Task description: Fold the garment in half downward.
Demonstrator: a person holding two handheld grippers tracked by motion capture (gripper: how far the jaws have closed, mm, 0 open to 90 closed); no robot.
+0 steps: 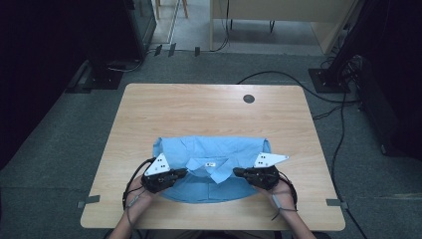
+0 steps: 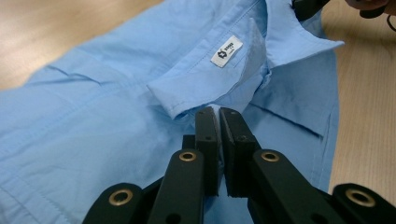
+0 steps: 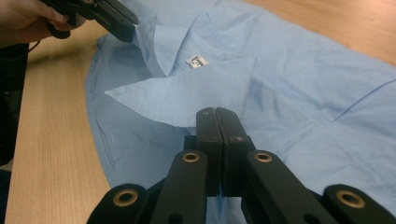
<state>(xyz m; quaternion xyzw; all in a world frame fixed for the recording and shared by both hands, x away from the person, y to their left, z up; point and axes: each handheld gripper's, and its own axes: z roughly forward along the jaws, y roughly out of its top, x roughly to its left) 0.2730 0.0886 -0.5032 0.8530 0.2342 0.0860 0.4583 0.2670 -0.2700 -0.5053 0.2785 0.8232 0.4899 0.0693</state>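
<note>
Wood table [image 1: 209,107], big, pale. Blue shirt [image 1: 209,149] folded flat at near-centre edge, collar [image 1: 211,167] facing person, white label [image 2: 226,51] inside neck. L gripper [image 1: 182,173] at collar's left side, R gripper [image 1: 238,172] at its right, w/ hands behind. L jaws together, tips at collar edge; R jaws pressed together, tips over collar point. Can't tell if cloth is pinched.

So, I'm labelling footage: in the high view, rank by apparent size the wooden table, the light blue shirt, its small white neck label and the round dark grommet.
1. Wooden table
2. Light blue shirt
3. Round dark grommet
4. Small white neck label
</note>
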